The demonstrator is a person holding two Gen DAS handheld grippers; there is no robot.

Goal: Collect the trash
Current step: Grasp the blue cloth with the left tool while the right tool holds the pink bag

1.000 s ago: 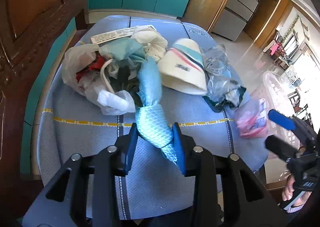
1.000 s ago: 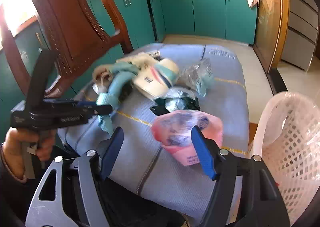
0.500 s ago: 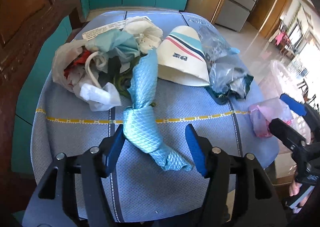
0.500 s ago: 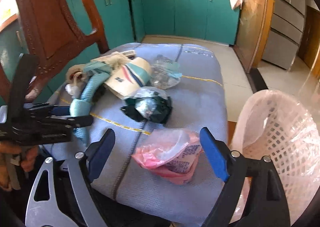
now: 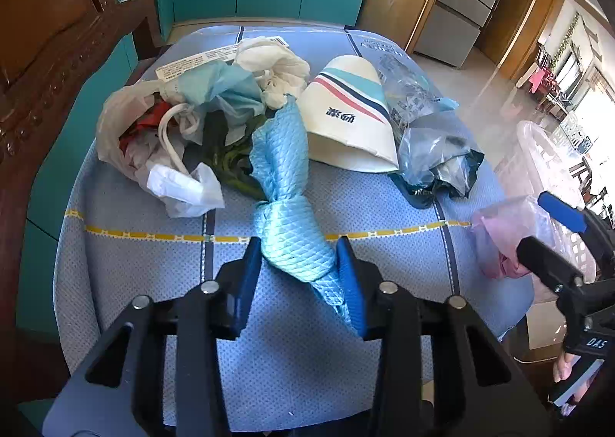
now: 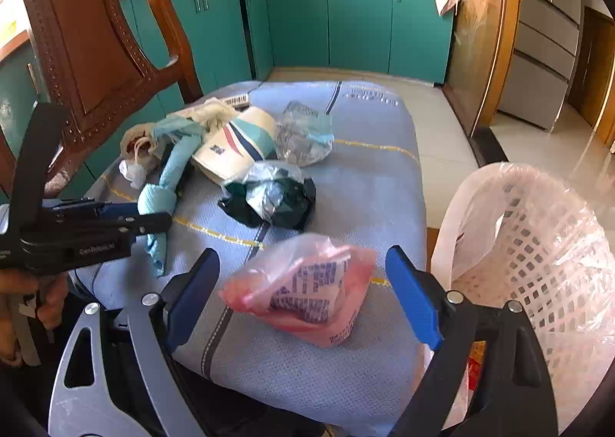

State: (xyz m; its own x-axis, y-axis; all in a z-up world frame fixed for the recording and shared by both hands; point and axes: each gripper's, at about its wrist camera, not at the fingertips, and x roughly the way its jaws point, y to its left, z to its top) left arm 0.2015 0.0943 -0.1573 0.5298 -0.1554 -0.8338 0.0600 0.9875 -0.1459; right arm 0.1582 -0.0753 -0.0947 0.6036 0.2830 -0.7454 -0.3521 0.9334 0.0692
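Observation:
A knotted light blue cloth [image 5: 284, 167] [image 6: 169, 171] lies on the blue-covered table [image 5: 153, 275]. My left gripper [image 5: 299, 248] [image 6: 153, 219] is closing on the cloth's near end, both pads touching it. A pink plastic bag [image 6: 303, 291] [image 5: 499, 241] lies near the table's right edge. My right gripper [image 6: 303, 256] [image 5: 536, 223] stands open around the bag, its pads clear of it. Behind lie a flattened paper cup [image 5: 346, 121], a dark bag with clear film [image 5: 438, 160] and a white bag of scraps [image 5: 153, 140].
A white lattice basket [image 6: 499, 171] lined with pink plastic stands on the floor right of the table. A carved wooden chair [image 6: 88, 33] rises at the left edge. Teal cabinets [image 6: 346, 21] line the back wall. A clear wrapper [image 6: 303, 133] lies at the far side.
My left jaws spread off the blue cloth, then came back in on it. My right jaws widened and the pink bag now lies loose between them.

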